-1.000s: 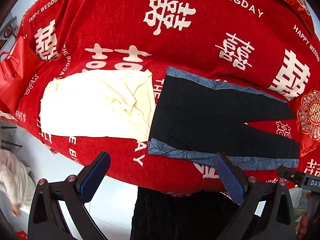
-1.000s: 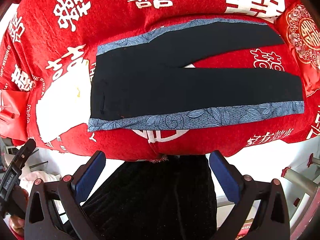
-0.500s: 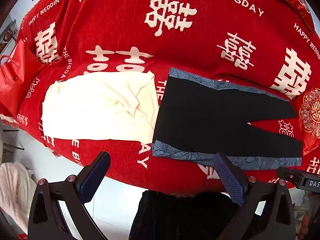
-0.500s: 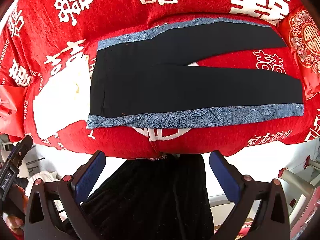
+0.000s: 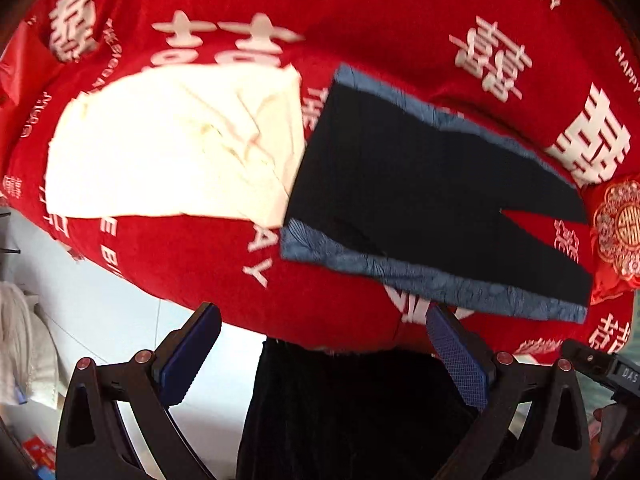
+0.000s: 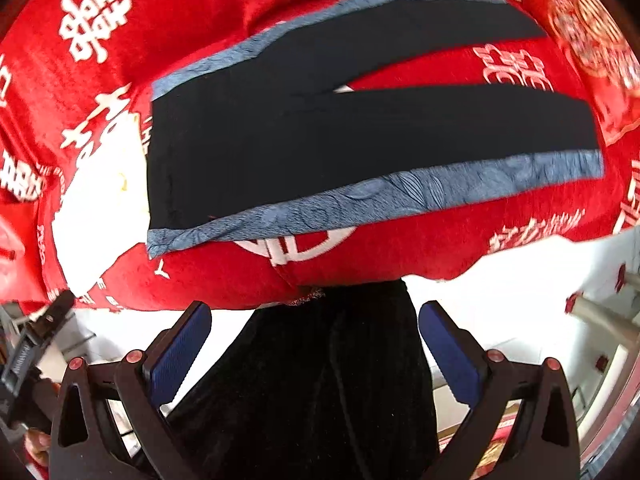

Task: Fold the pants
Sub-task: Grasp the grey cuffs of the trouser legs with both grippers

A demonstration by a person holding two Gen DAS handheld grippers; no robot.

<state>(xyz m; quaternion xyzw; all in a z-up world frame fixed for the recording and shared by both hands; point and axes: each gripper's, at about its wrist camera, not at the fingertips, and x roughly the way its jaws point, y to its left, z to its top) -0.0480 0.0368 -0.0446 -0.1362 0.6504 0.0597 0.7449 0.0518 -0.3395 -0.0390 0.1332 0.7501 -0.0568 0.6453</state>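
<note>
Since both grippers hang off the near edge of the bed with nothing between their pads, I judge the fold has not begun and I am at the approach. My left gripper [image 5: 323, 350] is spread wide, and my right gripper [image 6: 315, 346] is spread just as wide. The pants [image 6: 360, 136] lie flat on the red wedding blanket [image 5: 400, 20], waistband touching or overlapping the cream garment [image 5: 172, 144] on one side, the two legs running away from it toward the embroidered red cushion [image 5: 618, 232]. They are black with a blue leaf-patterned stripe [image 6: 400, 196] down each outer seam, smooth, the legs parted in a narrow V past the crotch. My next move, I think, calls for pinching the near striped edge with both grippers, one beside the waistband and one near the hem, then carrying it over onto the far leg. Thin cloth on plush fabric may drag the blanket up with it.
</note>
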